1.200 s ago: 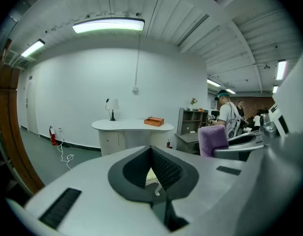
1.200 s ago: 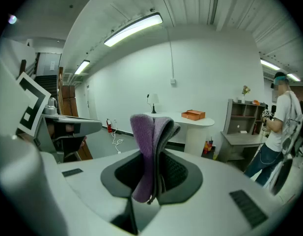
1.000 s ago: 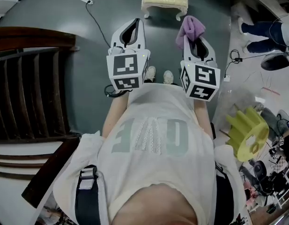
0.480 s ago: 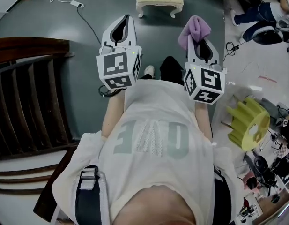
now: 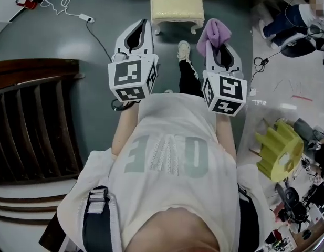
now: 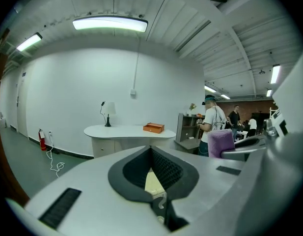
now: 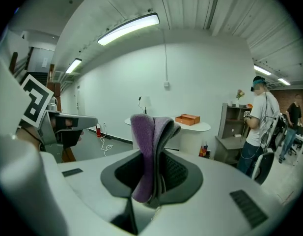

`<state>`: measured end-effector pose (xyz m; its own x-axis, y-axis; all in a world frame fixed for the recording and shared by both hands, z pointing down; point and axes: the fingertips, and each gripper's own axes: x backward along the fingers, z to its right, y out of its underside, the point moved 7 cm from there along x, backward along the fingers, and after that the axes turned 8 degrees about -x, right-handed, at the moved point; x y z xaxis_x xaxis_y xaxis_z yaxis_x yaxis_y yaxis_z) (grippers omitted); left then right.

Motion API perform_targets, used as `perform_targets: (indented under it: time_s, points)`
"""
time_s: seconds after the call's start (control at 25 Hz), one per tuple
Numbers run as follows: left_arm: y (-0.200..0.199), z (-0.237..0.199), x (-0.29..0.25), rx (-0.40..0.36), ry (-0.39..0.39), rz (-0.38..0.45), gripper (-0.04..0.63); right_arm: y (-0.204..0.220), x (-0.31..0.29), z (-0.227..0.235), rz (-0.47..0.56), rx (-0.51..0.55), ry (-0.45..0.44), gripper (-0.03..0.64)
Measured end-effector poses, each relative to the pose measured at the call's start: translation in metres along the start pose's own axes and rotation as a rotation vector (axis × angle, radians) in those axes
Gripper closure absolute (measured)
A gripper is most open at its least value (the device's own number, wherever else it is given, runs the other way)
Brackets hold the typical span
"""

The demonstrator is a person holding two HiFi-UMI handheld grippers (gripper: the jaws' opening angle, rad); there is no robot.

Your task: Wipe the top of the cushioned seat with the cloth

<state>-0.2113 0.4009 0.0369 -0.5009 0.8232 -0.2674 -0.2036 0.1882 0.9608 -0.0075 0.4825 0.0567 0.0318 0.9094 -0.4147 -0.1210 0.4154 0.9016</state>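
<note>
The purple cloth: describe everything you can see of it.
Purple and fuzzy, like terry, the cloth is folded into thick layers. The right gripper is shut on it, with the folded end sticking out past the jaw tips. It is held in the air, short of the cushioned seat, touching only the jaws.

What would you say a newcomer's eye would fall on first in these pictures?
Most likely the purple cloth, pinched upright in the right gripper at the head view's upper right. Next comes the pale yellow cushioned seat at the top centre, untouched so far, and then the bright yellow pronged object low at the right edge.
</note>
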Motion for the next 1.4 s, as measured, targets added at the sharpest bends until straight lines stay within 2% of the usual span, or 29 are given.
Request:
perform_targets:
  time_s: [0.48,0.64,0.8,1.0,1.4]
  points:
    - [-0.062,-0.007,-0.168,-0.049,-0.073,0.028,0.589,-0.082,-0.162,0.079,-0.008,0.005,-0.106,0.526]
    - [-0.094,-0.017,-0.224,-0.026,-0.095,0.057,0.589,-0.116,-0.213,0.102,-0.027,-0.017,-0.145,0.526]
    - [-0.117,-0.023,-0.270,-0.009,-0.098,0.054,0.589,-0.150,-0.250,0.117,-0.039,0.020,-0.175,0.526]
    - [-0.127,-0.029,-0.303,0.014,-0.101,0.023,0.589,-0.170,-0.282,0.118,-0.069,0.030,-0.194,0.526]
    - [-0.119,-0.051,-0.334,-0.019,-0.063,-0.047,0.589,-0.180,-0.316,0.105,-0.095,0.012,-0.168,0.526]
